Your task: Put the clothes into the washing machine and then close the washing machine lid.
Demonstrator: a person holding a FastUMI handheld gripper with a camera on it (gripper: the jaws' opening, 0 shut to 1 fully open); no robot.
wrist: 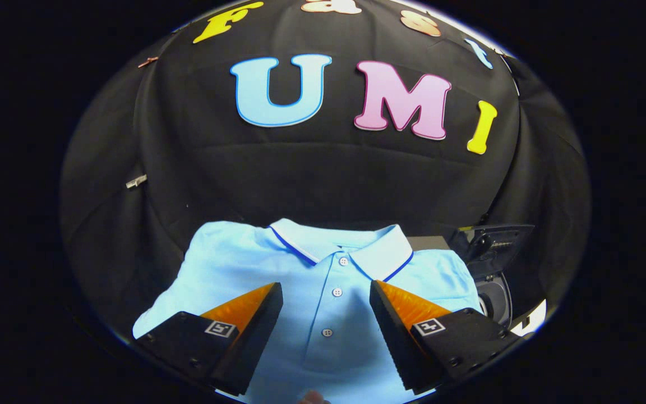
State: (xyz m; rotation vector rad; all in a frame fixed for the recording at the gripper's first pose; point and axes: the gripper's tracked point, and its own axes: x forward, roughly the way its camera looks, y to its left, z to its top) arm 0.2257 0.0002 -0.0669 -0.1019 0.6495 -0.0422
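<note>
Clothes first: I see one light blue short-sleeved polo shirt [278, 269] lying flat and face up on a dark surface that I take for the table [132, 269], though the black cloth makes its edge hard to pick out. Its long axis runs straight away from me, collar at the far end pointing toward the booth wall, hem end toward me and passing under the gripper [326, 292]. From the left, a short sleeve spreads out toward the dark cloth, and the shoulder beside it lies smooth. Next comes the left finger [244, 314], hanging over the shirt's chest on that side. Between the fingers runs the white-buttoned placket [335, 292], three buttons in a line along the shirt's axis, leading up to the pale collar with a dark blue stripe [382, 252], which is folded down and open. Then the right finger [398, 314], over the other side of the chest. My jaws stand wide apart and have hold of nothing; I cannot tell whether the tips touch the fabric or hang just above it. Further right, just beside the shirt's right shoulder, sits a dark machine with a round pale opening [494, 297] and a raised dark lid [494, 241] above it; its details are too small for me to make out.
</note>
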